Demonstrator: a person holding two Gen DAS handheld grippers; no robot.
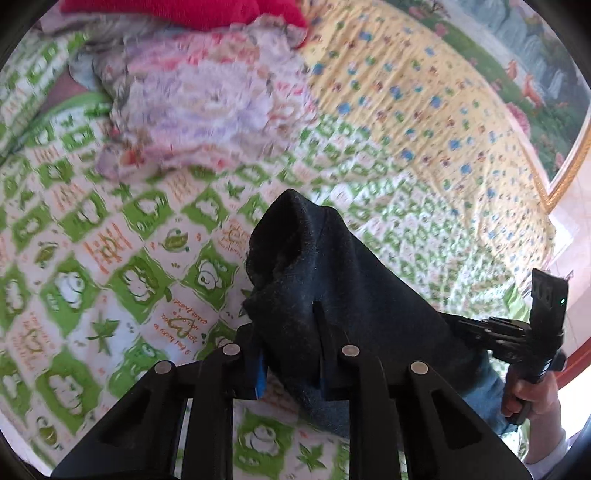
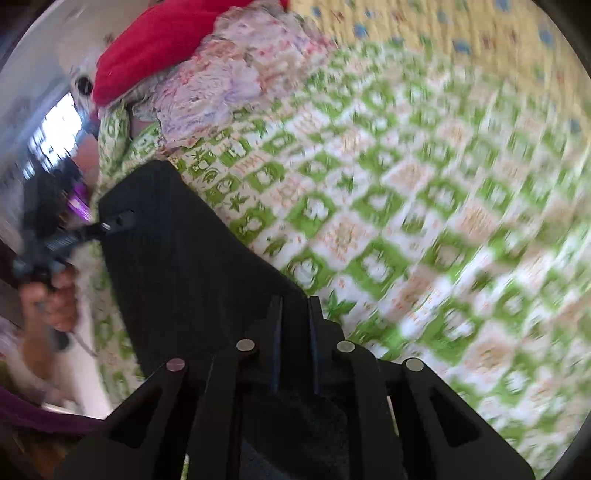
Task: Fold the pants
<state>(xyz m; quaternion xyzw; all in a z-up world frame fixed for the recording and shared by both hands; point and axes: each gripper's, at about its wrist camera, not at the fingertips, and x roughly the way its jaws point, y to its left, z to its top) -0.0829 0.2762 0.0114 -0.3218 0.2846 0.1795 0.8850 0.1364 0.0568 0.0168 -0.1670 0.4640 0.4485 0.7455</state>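
The green-and-white checked bedspread (image 1: 110,258) under me carries orange writing between its cartoon squares; it reads upside down from my left wrist and is smeared, so I can only make out something like "lucky to" in one panel, and the rest I cannot read.

My left gripper (image 1: 288,317) is clenched on the dark pants (image 1: 332,280): the cloth is pinched between the two fingers, a blue pad (image 1: 260,373) showing on the inner face of the left one, and a bunched fold stands up above the fingertips. The pants hang lifted off the bedspread and run off to my right, where my right gripper (image 1: 480,332) grips their other end with my right hand (image 1: 532,398) around its handle.

From the right wrist, the right gripper (image 2: 295,306) has its fingers nearly together with the dark cloth caught between them. The pants stretch away to the left to my left gripper (image 2: 118,221), held by my left hand (image 2: 51,302).

Farther up the bed lie a pale floral heap of cloth (image 1: 192,99), a red fabric (image 1: 184,11) and a yellow printed sheet (image 1: 424,110).
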